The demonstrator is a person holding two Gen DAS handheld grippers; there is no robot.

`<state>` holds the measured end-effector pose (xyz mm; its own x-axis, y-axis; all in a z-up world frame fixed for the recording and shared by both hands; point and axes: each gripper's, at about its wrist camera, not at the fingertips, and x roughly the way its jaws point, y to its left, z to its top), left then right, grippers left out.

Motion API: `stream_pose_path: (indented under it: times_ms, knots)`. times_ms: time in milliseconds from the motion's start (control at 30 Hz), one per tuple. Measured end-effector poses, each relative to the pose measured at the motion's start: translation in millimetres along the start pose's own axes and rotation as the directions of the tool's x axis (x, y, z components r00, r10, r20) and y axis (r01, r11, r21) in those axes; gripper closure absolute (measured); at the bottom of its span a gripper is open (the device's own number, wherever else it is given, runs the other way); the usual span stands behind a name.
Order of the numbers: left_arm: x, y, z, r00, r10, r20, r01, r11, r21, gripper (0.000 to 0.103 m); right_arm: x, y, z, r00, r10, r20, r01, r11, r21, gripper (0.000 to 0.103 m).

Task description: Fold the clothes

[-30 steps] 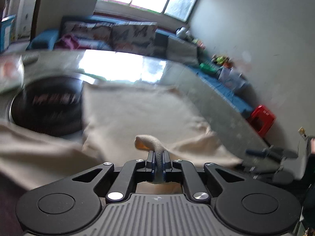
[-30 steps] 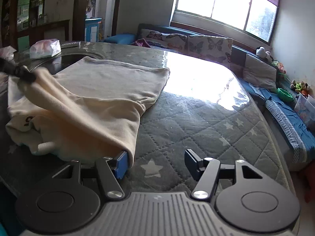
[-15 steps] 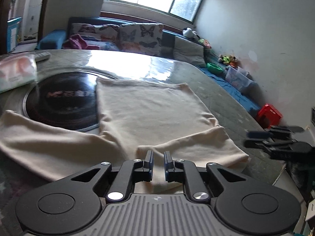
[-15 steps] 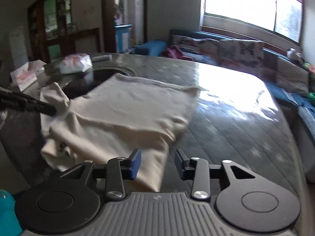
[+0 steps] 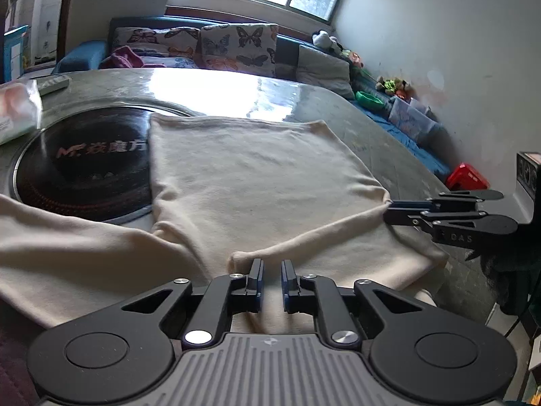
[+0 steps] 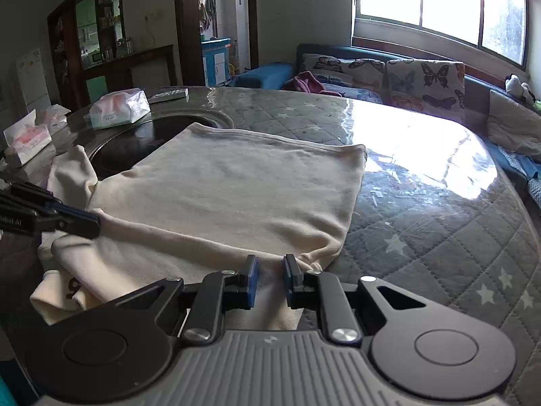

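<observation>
A cream garment point(image 5: 257, 182) lies partly folded on the quilted table, its near part doubled over into a long fold edge. It also shows in the right wrist view point(image 6: 236, 196). My left gripper point(image 5: 271, 272) is open by a narrow gap, just behind the left end of the fold edge, holding nothing. My right gripper point(image 6: 269, 267) is open by a narrow gap at the right end of the same fold, cloth lying between its fingers. Each gripper shows in the other's view: the right one point(image 5: 392, 211) and the left one point(image 6: 91, 223), both at the fold.
A black round hotplate point(image 5: 84, 165) is set in the table, partly under the cloth. Tissue packs point(image 6: 118, 108) and a tissue box point(image 6: 27, 138) stand at the table's left side. A sofa with butterfly cushions point(image 6: 389, 71) lies beyond. The table edge point(image 5: 470, 270) is at right.
My left gripper let go of the cloth it was pinching and opened slightly. My right gripper narrowed its jaws and moved up to the right end of the fold. The garment now lies flatter.
</observation>
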<state>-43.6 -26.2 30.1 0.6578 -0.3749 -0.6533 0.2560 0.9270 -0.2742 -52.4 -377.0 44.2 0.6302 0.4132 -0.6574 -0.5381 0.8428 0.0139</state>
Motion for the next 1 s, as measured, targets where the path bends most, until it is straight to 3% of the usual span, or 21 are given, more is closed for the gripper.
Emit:
stream_pose_path:
  times_ms: [100,300,433,567,800,1000]
  knots:
    - [-11.1,3.3,-1.3,1.0,0.002,0.019,-0.002,1.0,-0.01,0.091,-5.0,6.6,0.7,1.0,-0.016,0.0,0.016,0.999,-0.045,0.088]
    - [-21.5,-13.2,-12.2,0.998,-0.065,0.017,0.064,0.997,0.043,0.091,-24.5,34.4,-0.1,0.994,0.108,-0.003,-0.108,0.99,-0.094,0.086]
    - [-12.0,-19.4,-19.8,0.999,-0.048,-0.02,0.049,0.997,0.057,0.091,-18.9,49.9,-6.1,0.987,0.157,-0.038,-0.16,0.982,-0.103,0.086]
    - [-21.0,-15.5,-22.2,0.999,-0.037,-0.002,0.037,0.998,0.049,0.09,-14.6,63.1,-6.2,0.987,0.152,-0.058,-0.159,0.974,-0.164,0.085]
    - [-40.5,10.7,-20.9,0.998,0.031,0.05,-0.03,0.999,-0.032,0.089,-0.9,81.9,23.0,0.971,0.234,-0.042,-0.238,0.953,-0.19,0.085]
    - [-60.5,51.9,-19.7,0.982,0.165,0.094,-0.148,0.975,-0.165,0.089,24.2,108.8,40.7,0.952,0.297,-0.068,-0.305,0.92,-0.246,0.086]
